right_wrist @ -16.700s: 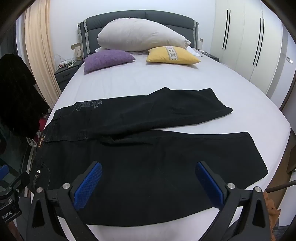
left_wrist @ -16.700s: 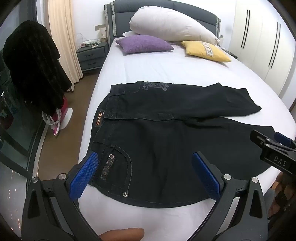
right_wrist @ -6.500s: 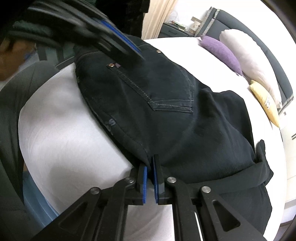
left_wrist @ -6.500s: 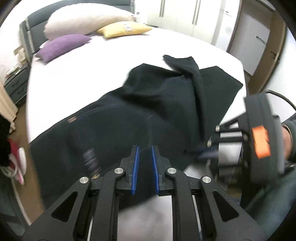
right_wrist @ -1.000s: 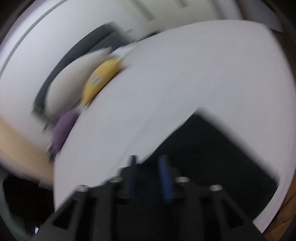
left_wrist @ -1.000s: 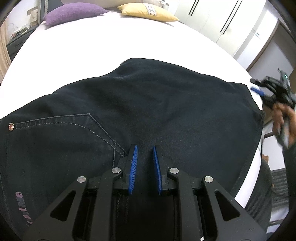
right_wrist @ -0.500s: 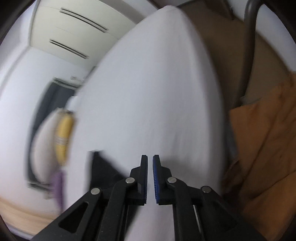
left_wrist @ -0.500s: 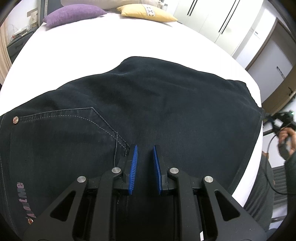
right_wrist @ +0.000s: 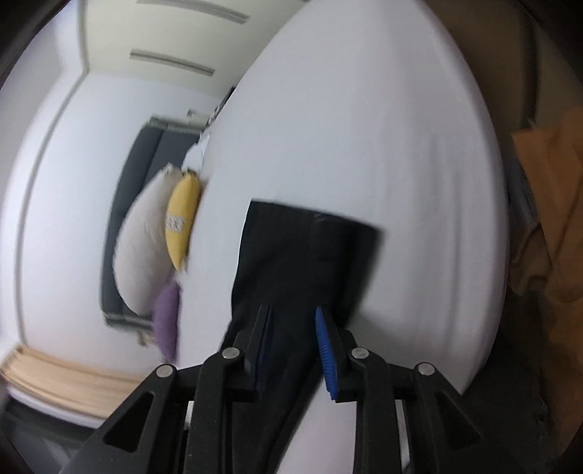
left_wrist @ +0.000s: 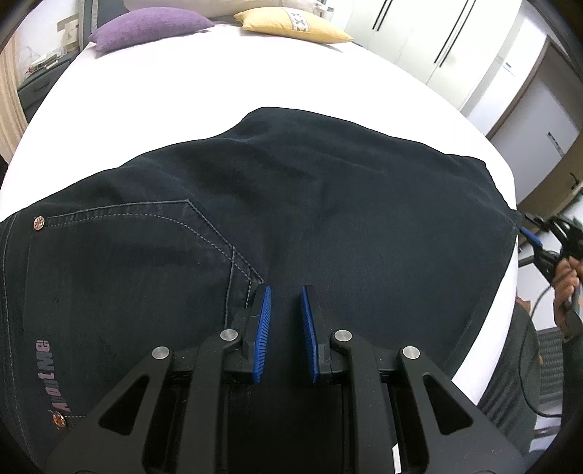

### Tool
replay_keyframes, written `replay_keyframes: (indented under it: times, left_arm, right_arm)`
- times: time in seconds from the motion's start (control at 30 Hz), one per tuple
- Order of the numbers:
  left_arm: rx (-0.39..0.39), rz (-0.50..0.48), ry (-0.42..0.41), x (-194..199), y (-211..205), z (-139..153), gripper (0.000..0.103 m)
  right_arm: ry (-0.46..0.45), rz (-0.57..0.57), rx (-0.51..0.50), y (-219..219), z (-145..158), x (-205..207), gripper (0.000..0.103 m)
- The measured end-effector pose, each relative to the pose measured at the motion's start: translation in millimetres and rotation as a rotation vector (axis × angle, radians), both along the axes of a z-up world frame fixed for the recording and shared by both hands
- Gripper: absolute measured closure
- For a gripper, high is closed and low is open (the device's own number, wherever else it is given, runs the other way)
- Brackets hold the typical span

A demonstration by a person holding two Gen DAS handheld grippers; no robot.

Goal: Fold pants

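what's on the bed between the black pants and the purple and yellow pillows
Nothing: in the left wrist view, only bare white sheet lies between the pants and the purple pillow and yellow pillow.

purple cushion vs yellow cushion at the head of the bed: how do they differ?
Colour: the purple cushion is plain violet; the yellow cushion carries a pale patterned band across its middle. Position: in the left wrist view the purple one lies to the left, the yellow one to the right. Shared: both rest on the white bed, beyond the dark pants, touching neither gripper.
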State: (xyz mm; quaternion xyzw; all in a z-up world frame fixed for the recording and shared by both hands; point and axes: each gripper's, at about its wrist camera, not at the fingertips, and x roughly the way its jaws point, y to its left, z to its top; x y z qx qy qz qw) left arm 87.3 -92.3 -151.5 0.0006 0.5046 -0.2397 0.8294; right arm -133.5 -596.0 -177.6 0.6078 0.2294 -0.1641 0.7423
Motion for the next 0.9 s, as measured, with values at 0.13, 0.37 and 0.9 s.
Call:
replay_keyframes:
  times: [0.13, 0.37, 0.9]
  left_arm:
    - [0.012, -0.001, -0.005, 0.0, -0.5, 0.6, 0.086]
    - [0.014, -0.005, -0.004, -1.1, 1.9, 0.2, 0.086]
    - [0.023, -0.019, 0.007, 4.4, -2.6, 2.6, 0.086]
  right_arm:
    - [-0.004, 0.013, 0.038, 8.5, -3.5, -20.3, 0.075]
    - [0.04, 0.051, 0.045, 19.9, -7.4, -25.4, 0.075]
    - [0.046, 0.062, 0.08, 25.3, -25.0, -27.7, 0.101]
